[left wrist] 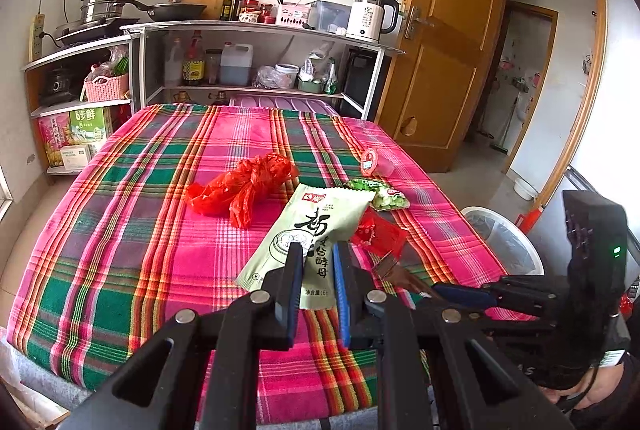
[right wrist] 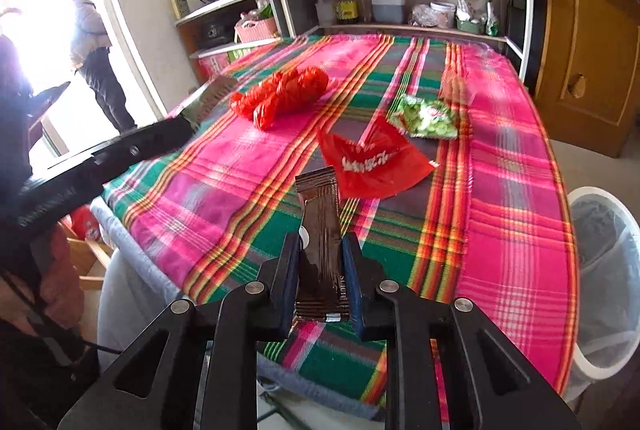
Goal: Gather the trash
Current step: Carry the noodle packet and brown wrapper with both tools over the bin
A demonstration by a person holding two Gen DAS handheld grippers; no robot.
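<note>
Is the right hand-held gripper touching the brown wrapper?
Touching. The right wrist view shows the right hand-held gripper with both blue fingers pressed against the brown wrapper, holding it upright above the plaid tablecloth.

Green box (left wrist: 90, 124): "6步鲜". Pale green packet (left wrist: 308, 234): "酵母". Brown sachet (right wrist: 322, 230): "SUIOH".

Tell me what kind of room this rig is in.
Most likely a home kitchen doubling as a dining room. A shelf unit holds a steamer pot, a frying pan and an electric kettle, with oil and sauce bottles below. In front stands a table under a plaid tablecloth.
</note>
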